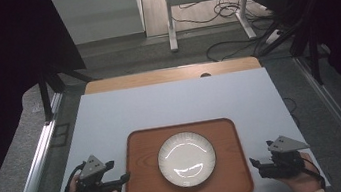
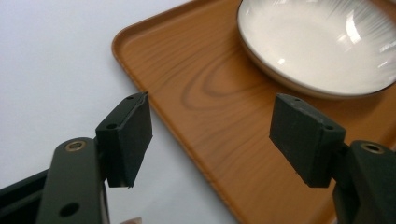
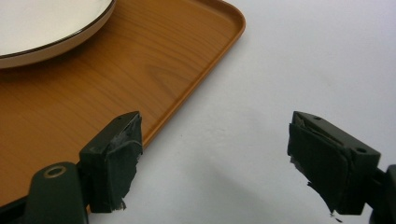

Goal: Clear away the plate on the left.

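A brown wooden tray (image 1: 145,180) lies near the front edge of the white table, with a white plate (image 1: 186,158) at its middle. My left gripper (image 1: 118,176) is open at the tray's left edge; in the left gripper view its jaws straddle the tray rim (image 2: 140,84), with the plate (image 2: 317,42) beyond. My right gripper (image 1: 258,164) is open just right of the tray, low over the table. In the right gripper view its left jaw reaches the tray edge (image 3: 205,79), and the plate (image 3: 42,28) sits at top left. Both grippers hold nothing.
The white table top (image 1: 174,103) stretches beyond the tray, with a wooden strip (image 1: 170,74) along its far edge. Metal rails run down both sides of the table. Cables and a metal stand's legs (image 1: 207,15) lie on the floor behind.
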### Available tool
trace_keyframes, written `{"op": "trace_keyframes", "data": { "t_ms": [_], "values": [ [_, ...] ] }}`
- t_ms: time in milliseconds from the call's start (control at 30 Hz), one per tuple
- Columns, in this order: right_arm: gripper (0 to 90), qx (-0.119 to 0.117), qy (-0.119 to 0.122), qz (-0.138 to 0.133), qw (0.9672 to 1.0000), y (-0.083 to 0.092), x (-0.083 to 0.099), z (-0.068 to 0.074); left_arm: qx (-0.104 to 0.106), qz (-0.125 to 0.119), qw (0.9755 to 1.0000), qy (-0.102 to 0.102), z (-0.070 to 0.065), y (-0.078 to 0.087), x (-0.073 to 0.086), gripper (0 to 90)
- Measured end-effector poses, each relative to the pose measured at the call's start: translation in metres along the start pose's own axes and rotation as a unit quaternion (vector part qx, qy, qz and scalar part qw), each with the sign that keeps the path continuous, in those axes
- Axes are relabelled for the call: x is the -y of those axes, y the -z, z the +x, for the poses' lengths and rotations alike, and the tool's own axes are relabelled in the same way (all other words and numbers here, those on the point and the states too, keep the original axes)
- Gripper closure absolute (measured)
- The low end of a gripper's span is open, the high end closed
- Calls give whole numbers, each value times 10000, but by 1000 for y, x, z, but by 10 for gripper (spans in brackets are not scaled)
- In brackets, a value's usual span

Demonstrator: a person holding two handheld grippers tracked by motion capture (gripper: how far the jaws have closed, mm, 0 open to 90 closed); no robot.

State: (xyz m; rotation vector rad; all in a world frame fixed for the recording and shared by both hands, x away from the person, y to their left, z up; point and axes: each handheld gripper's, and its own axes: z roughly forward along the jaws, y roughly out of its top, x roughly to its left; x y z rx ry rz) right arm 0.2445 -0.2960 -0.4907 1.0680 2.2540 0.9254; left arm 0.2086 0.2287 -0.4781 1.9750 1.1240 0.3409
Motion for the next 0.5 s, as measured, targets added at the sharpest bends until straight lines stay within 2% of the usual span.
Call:
{"op": "trace_keyframes", "data": {
  "t_ms": [100, 267, 300, 500],
  "values": [
    [186, -14, 2, 23, 10000, -1, 0, 0, -101, -10, 9999, -4, 2, -1, 0, 292],
    [186, -26, -28, 53, 10000, -2, 2, -1, -78, 7, 9999, -89, 0, -6, -4, 293],
    [186, -28, -37, 57, 10000, -2, 3, -2, -195, 45, 9996, -204, -1, -8, -6, 294],
    [186, -12, -138, 75, 9999, -1, 6, -5, -267, 5, 9993, -258, 1, -11, -9, 295]
  ]
}}
